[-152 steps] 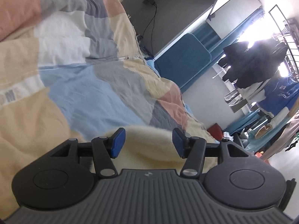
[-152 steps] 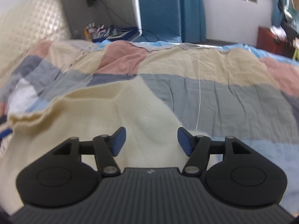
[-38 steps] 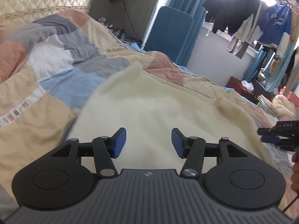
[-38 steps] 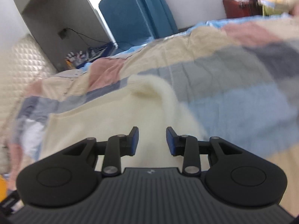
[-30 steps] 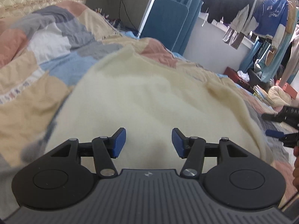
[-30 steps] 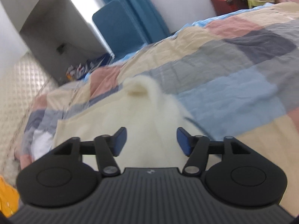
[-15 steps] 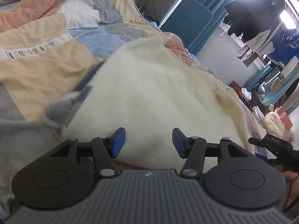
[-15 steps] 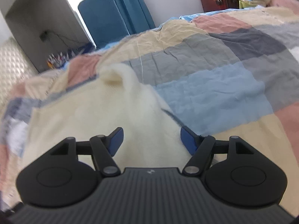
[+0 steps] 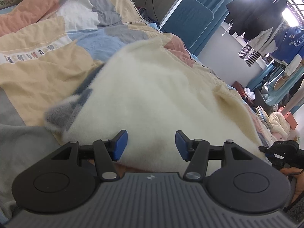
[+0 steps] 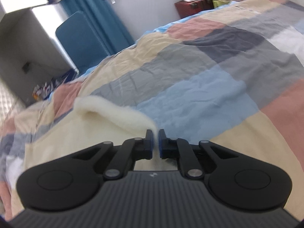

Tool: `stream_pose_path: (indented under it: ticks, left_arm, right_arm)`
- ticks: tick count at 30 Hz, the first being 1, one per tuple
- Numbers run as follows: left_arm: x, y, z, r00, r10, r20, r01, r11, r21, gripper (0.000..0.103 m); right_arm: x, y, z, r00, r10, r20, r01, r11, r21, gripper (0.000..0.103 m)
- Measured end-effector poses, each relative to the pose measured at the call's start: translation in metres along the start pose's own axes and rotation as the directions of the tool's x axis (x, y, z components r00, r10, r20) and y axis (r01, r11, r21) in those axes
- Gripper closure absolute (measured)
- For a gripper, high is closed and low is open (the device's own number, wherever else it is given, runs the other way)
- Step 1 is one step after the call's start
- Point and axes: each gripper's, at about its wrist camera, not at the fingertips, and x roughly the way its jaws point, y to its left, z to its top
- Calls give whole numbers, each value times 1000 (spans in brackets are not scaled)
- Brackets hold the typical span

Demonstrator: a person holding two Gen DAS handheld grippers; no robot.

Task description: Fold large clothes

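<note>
Two views apply. Left wrist view: your left gripper (image 9: 151, 145) stands wide and empty over the near hem of the fluffy cream fleece garment (image 9: 152, 95), which lies on the patchwork quilt (image 9: 38, 72). Lower until the hem sits between the pads, then close. The grey cuff (image 9: 60, 114) at 9 o'clock may snag.

Right wrist view: your right gripper (image 10: 155, 142) has just closed; it pinches the fluffy cream fleece garment (image 10: 117, 117) at its edge. Lift evenly with the left. A blue padded chair (image 10: 83, 43) stands at 11 o'clock, well apart.
</note>
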Motion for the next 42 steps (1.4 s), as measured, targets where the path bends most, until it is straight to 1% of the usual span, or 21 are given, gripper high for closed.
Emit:
stream_pose_path:
  ticks: [2,3,4,5,6,8,11,13,15,16,18,19,22,26,28,30,33,35,38,40,42]
  left_arm:
    - [0,0,0,1000,1,0,-1,1000,0,41]
    - [0,0,0,1000,2,0,-2,1000,-1,41]
    - [0,0,0,1000,3,0,-3,1000,0,41]
    - [0,0,0,1000,1,0,-1,1000,-1,41]
    - [0,0,0,1000,2,0,-2,1000,-2,41]
    - [0,-2,0,1000,3,0,-3,1000,2,41]
    - [0,-2,0,1000,1,0,-1,1000,2,41]
    - [0,-2,0,1000,1,0,-1,1000,3,41]
    - [0,-3,0,1000,2,2,-2,1000,8,41]
    - [0,-4,0,1000,4,4,-4,1000,12,41]
    - [1,-6,-1,1000,8,5,-8,1000,22,41]
    - [2,-6,0,1000,10,6,-10,1000,26,41]
    - [5,-8,0,1000,17,7,-18,999,38,41]
    - [7,-10,0,1000,27,9,-27,998,57,41]
    - [9,-10,0,999,31,10,-32,997,65,41]
    - [10,-11,0,999,36,11,-37,997,75,41]
    - [13,-14,0,999,48,15,-49,994,100,41]
    - [14,-15,0,998,52,17,-54,992,113,41]
    - [17,-18,0,998,56,19,-58,990,131,40]
    - [19,-20,1,998,60,21,-63,987,147,40]
    - [21,-21,1,998,61,22,-63,986,157,40]
  right_arm:
    - [2,-6,1,1000,-24,6,24,999,32,96]
    - [2,-7,2,998,-62,20,62,997,36,100]
    - [1,-8,3,989,-135,53,133,991,24,100]
    - [2,-10,6,985,-160,67,159,987,27,100]
    - [4,-13,7,988,-145,52,143,989,43,100]
    - [10,-17,7,997,-78,-1,77,993,89,100]
    - [3,-8,5,1000,-28,13,28,998,59,100]
    - [-6,1,7,999,29,42,-30,999,23,100]
    - [-15,13,10,993,99,62,-97,995,-37,98]
    - [-17,19,12,989,136,56,-133,989,-59,97]
    - [-14,33,13,975,223,14,-221,970,-99,97]
    - [-10,40,14,968,252,-13,-252,961,-113,97]
    - [13,65,17,956,273,-104,-289,939,-188,97]
    - [45,90,14,961,219,-169,-261,922,-287,97]
    - [61,97,14,966,186,-179,-237,913,-331,97]
    - [76,100,15,977,137,-166,-192,902,-386,97]
    - [94,97,19,994,49,-99,-89,887,-454,99]
    - [106,89,25,997,32,-77,-63,896,-439,100]
    - [120,77,35,995,51,-85,-77,933,-350,100]
    - [125,77,37,996,52,-71,-74,937,-342,100]
    - [131,78,36,997,52,-65,-72,931,-358,100]
